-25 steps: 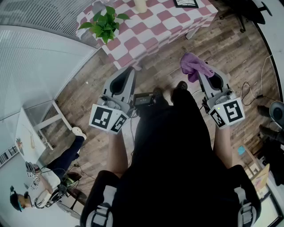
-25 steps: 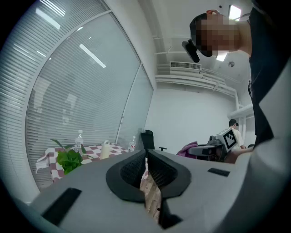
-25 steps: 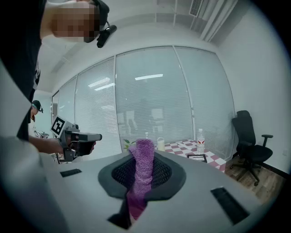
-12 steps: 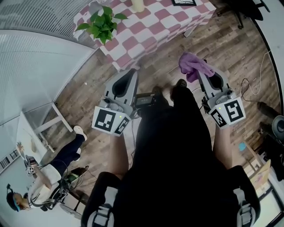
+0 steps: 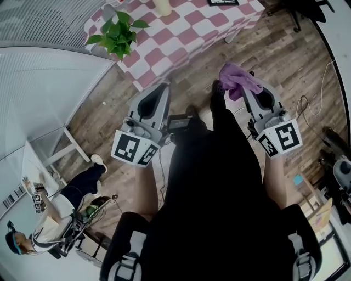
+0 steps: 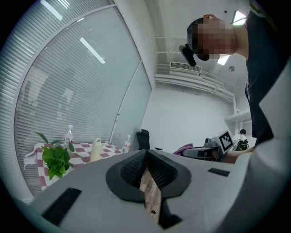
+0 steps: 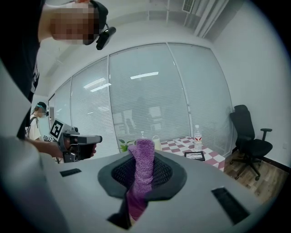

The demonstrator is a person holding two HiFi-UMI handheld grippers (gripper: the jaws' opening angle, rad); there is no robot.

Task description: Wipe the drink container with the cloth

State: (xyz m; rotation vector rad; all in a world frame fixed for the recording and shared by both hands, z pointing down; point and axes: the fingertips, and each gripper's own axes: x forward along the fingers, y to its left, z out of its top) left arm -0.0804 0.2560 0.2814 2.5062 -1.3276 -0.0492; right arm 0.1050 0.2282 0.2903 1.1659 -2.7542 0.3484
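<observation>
Left gripper (image 6: pixel 146 154): fingers pressed together on nothing. Only a sliver of plank floor (image 6: pixel 150 191) shows between them. It is held roughly level in front of the body.
Right gripper (image 7: pixel 142 159): fingers pinching the purple cloth (image 7: pixel 142 169), which bunches above the tips and trails out below.
Drink container: taken to be the cream jug (image 5: pixel 163 6) on the checked surface (image 5: pixel 186 33) (clear water bottles stand there too, so this is a judgement). It is well apart from both grippers and untouched.
Also on the surface: potted plant (image 5: pixel 117 34) and a small framed picture (image 5: pixel 222 2).
Change over the last second: a shoe (image 5: pixel 216 93) has stepped forward under the cloth. In the head view the plant and jug have slid left, and the frame has slipped almost off the top edge. Both grippers have travelled along with the body. Neither grip has altered.
Meaning for the task: the person is walking up to the surface, so this is the approach stage. The cloth is secured and ready, and no wiping has begun.
Next need: close the remaining gap. The left fingers would probably have to spread to steady the jug while the right brings the cloth against its wall.
</observation>
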